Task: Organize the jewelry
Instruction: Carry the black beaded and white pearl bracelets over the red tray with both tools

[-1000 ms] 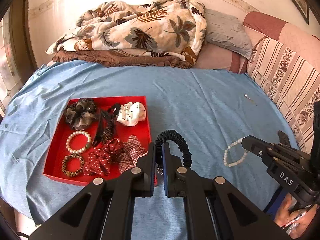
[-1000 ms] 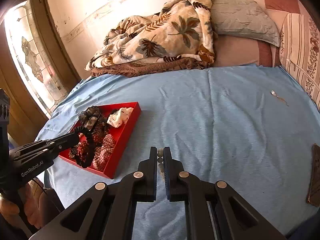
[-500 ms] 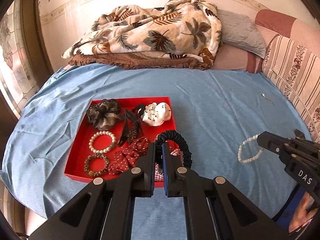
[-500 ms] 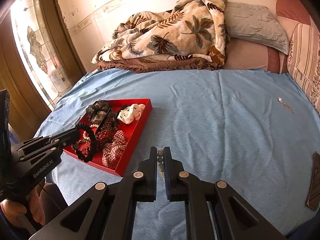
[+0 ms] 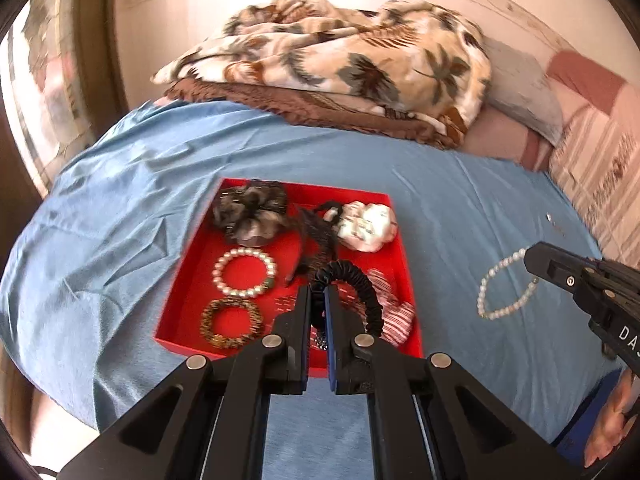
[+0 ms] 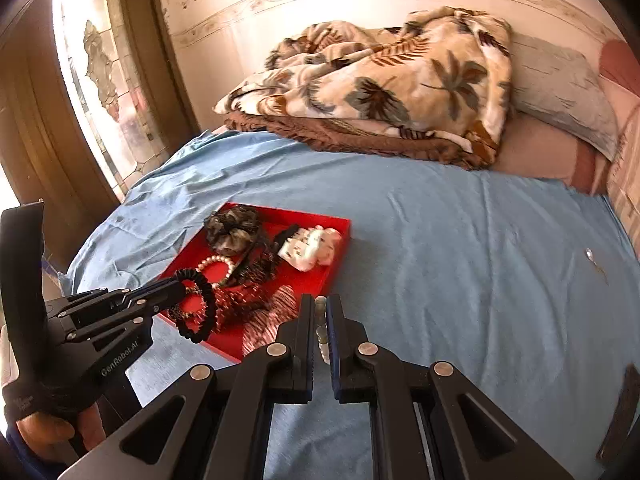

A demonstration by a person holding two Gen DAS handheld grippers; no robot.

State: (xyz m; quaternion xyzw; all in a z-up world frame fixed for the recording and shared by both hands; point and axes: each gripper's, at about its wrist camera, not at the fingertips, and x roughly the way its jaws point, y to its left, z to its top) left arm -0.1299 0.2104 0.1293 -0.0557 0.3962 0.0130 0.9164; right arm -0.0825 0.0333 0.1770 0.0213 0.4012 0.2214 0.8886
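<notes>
— Which step am I on?

— Carrying. My left gripper (image 5: 317, 304) is pinched tight on the black coiled hair tie (image 5: 352, 284), hanging over the near edge of the red tray (image 5: 188, 276). My right gripper (image 6: 320, 320) is clamped on the pearl bracelet (image 5: 502, 284), off to the right of the tray above the blue sheet (image 5: 460, 208).

— Next?

— I'd judge the hair tie needs a free spot in the tray, perhaps near the beaded bracelet (image 5: 231, 323), before I release. Then the pearls must come over the tray's right wall.
</notes>
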